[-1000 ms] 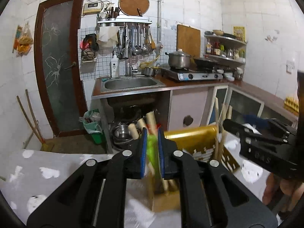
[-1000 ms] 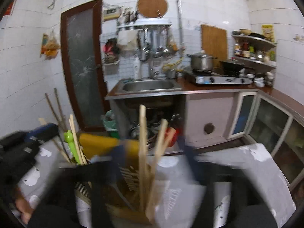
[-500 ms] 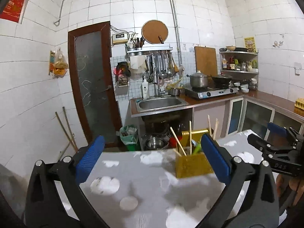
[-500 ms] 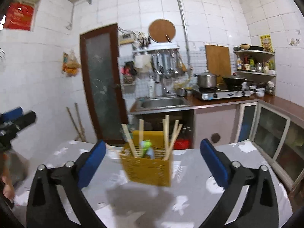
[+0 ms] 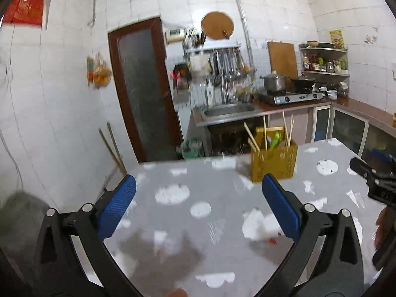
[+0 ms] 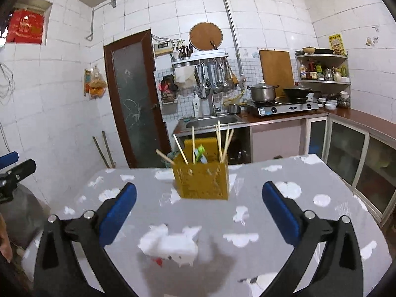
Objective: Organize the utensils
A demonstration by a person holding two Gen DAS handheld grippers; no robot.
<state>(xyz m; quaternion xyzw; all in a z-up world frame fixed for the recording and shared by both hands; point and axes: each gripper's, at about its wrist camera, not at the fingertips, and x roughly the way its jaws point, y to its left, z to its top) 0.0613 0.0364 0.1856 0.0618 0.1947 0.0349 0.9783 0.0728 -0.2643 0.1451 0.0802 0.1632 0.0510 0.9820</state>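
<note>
Now yellow utensil holder (image 6: 201,180) stands upright on the far part of the table (image 6: 284,222), chopsticks (image 6: 219,139) pointing up, some leaning. Left gripper (image 5: 198,203) and right gripper (image 6: 199,209) gape wide, holding nothing, short of holder.

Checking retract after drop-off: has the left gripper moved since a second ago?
Yes. The left gripper has backed away from the yellow utensil holder, jaws just opened and empty.
</note>
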